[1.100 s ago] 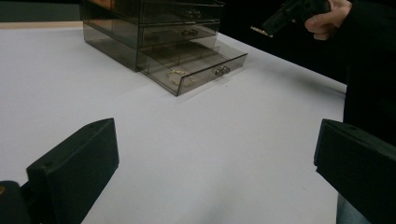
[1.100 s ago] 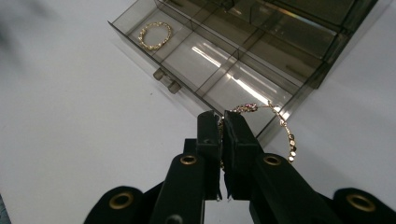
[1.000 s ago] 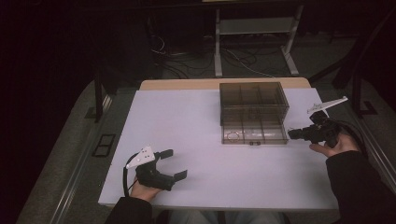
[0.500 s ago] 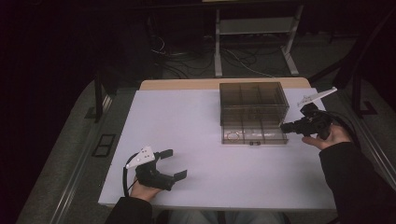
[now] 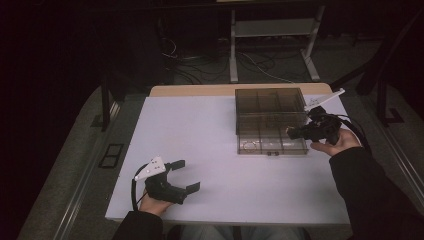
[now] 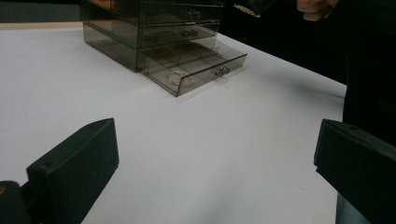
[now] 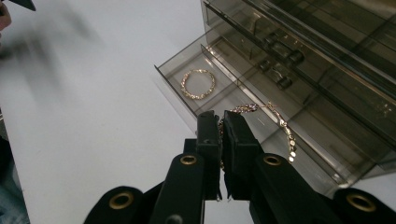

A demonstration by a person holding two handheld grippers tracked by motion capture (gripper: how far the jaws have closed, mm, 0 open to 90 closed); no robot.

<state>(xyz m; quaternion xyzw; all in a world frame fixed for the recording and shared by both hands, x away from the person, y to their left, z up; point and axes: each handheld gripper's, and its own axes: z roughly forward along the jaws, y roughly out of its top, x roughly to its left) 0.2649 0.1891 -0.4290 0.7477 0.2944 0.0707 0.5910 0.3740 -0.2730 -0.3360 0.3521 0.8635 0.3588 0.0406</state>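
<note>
Table point(image 5: 215, 140): we see a white tabletop carrying a single container on its far right part; the rest of the surface is bare apart from the two hand-held tools.

Drawer cabinet point(image 5: 270, 102): a smoky, see-through plastic chest with small metal pulls stands at the far right of the table. Its lowest drawer point(image 7: 224, 93) is pulled out toward the near side, and dividers split it into compartments.

Left gripper point(image 5: 182, 176): it rests low over the near left of the table, held in the person's left hand, well apart from the cabinet. In the left gripper view we see its jaws spread wide with nothing between them.

Right gripper point(image 5: 290, 133): it is held at the right end of the open drawer. In the right gripper view we see its jaws pressed together on a gold chain.

Gold chain point(image 7: 280, 126): it trails from the closed jaws over a middle compartment of the open drawer; we cannot tell whether it touches the drawer floor.

Gold ring-shaped bracelet point(image 7: 198, 84): it lies flat, alone, in the end compartment at the drawer's left.
</note>
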